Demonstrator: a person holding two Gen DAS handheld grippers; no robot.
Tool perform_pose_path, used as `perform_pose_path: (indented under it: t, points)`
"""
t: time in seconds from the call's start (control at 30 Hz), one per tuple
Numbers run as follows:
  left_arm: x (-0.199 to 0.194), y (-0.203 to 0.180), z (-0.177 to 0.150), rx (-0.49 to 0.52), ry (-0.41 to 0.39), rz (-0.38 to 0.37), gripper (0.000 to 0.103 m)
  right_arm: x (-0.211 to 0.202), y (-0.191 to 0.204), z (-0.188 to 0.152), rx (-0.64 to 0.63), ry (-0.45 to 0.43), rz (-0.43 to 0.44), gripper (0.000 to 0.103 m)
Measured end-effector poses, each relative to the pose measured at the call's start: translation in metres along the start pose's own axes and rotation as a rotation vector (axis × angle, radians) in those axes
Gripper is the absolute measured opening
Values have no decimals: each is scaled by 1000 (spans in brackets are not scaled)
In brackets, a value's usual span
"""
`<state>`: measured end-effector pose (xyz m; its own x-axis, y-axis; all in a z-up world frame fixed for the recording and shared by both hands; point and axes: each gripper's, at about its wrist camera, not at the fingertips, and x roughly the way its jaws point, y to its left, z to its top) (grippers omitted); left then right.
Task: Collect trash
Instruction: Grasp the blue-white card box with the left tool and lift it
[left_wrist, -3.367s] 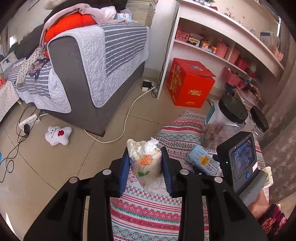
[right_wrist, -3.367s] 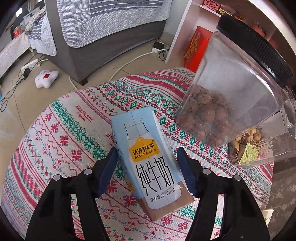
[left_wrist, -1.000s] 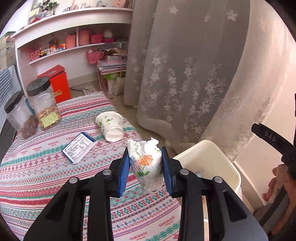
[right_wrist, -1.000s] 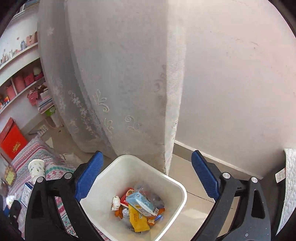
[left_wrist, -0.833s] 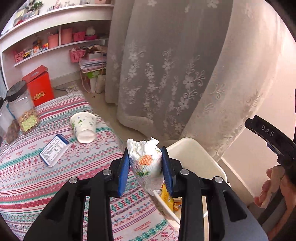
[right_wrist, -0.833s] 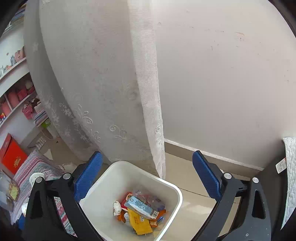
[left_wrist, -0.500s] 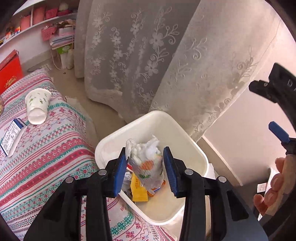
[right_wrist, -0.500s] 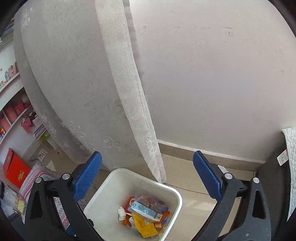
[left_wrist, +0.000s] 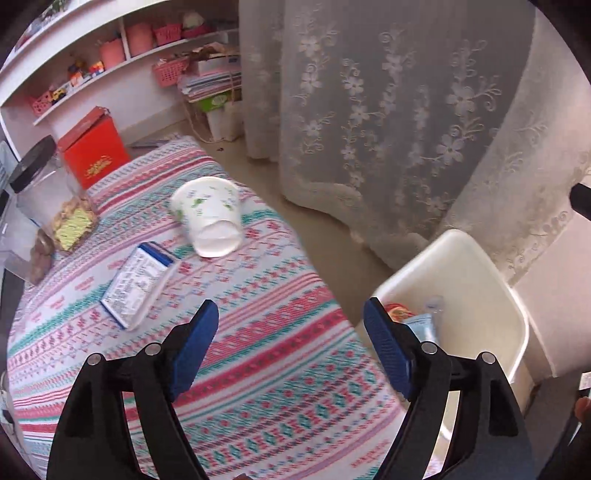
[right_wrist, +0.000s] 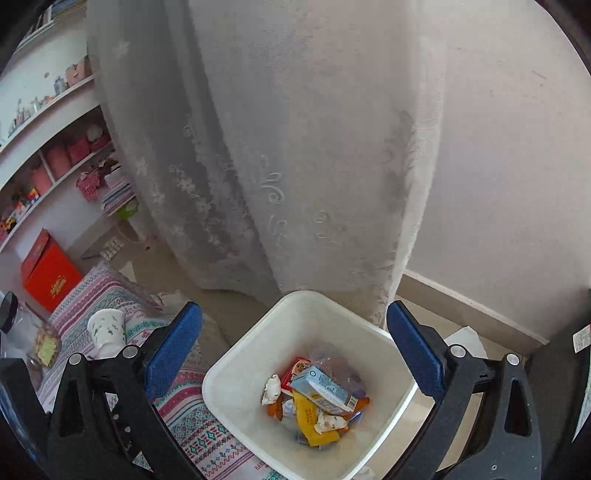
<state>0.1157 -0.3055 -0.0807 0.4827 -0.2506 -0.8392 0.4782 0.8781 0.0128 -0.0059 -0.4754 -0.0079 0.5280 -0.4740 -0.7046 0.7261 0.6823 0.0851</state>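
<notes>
A white trash bin (right_wrist: 240, 376) stands on the floor beside the table; it also shows in the left wrist view (left_wrist: 491, 295). Inside lie a light-blue milk carton (right_wrist: 321, 389), a yellow wrapper (right_wrist: 310, 421) and the crumpled floral paper cup (right_wrist: 328, 421). My right gripper (right_wrist: 293, 350) is open and empty above the bin. My left gripper (left_wrist: 291, 343) is open and empty above the striped tablecloth (left_wrist: 258, 369). On the table lie a tipped white paper cup (left_wrist: 208, 219) and a flattened blue-and-white carton (left_wrist: 136, 282).
Two clear jars with black lids (left_wrist: 55, 199) stand at the table's far left. A red box (left_wrist: 94, 147) sits on the floor under white shelves (left_wrist: 110, 62). A lace curtain (left_wrist: 388, 110) hangs behind the bin, next to a bare wall (right_wrist: 498, 184).
My left gripper has opened and let go of the crumpled floral cup, which now lies in the bin. It has swung back from the bin toward the table. The right gripper stays open over the bin.
</notes>
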Motion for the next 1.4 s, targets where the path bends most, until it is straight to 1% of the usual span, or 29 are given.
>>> perform_pose_path:
  t: [0.13, 0.2, 0.3, 0.37, 0.5, 0.6, 0.67, 0.73, 0.77, 0.87, 0.93, 1.07, 1.2, 1.3, 1.4]
  points:
    - [19, 51, 6, 19, 31, 151, 80, 5, 39, -10, -80, 47, 55, 96]
    - [29, 75, 8, 27, 54, 207, 80, 5, 57, -15, -112, 62, 76, 96]
    - [47, 102, 11, 48, 106, 242, 80, 4, 80, -22, -153, 80, 100, 96]
    - [62, 112, 11, 83, 139, 255, 80, 6, 94, -27, -177, 92, 112, 96]
    - [88, 122, 14, 137, 196, 235, 80, 10, 116, -35, -222, 112, 122, 96]
    - [102, 129, 17, 124, 233, 204, 80, 14, 125, -38, -240, 129, 123, 96]
    - [108, 135, 17, 100, 256, 159, 80, 17, 130, -41, -254, 139, 123, 96]
    - [108, 136, 15, 90, 251, 124, 74, 20, 135, -43, -266, 146, 121, 96]
    - [106, 137, 13, 81, 245, 92, 65, 21, 137, -45, -271, 149, 120, 96]
    - [95, 143, 4, 44, 221, 63, 59, 24, 145, -49, -287, 161, 119, 96]
    - [82, 152, -5, -5, 201, 43, 58, 28, 151, -53, -303, 165, 110, 96]
    - [33, 174, -26, -99, 130, 27, 57, 38, 171, -58, -385, 157, 114, 96]
    - [-36, 204, -49, -151, 30, 64, 57, 59, 211, -54, -485, 207, 167, 96]
    - [-86, 234, -70, -228, -58, 109, 58, 73, 248, -45, -542, 223, 192, 96]
    - [-118, 255, -95, -301, -122, 124, 58, 90, 281, -39, -562, 256, 211, 96]
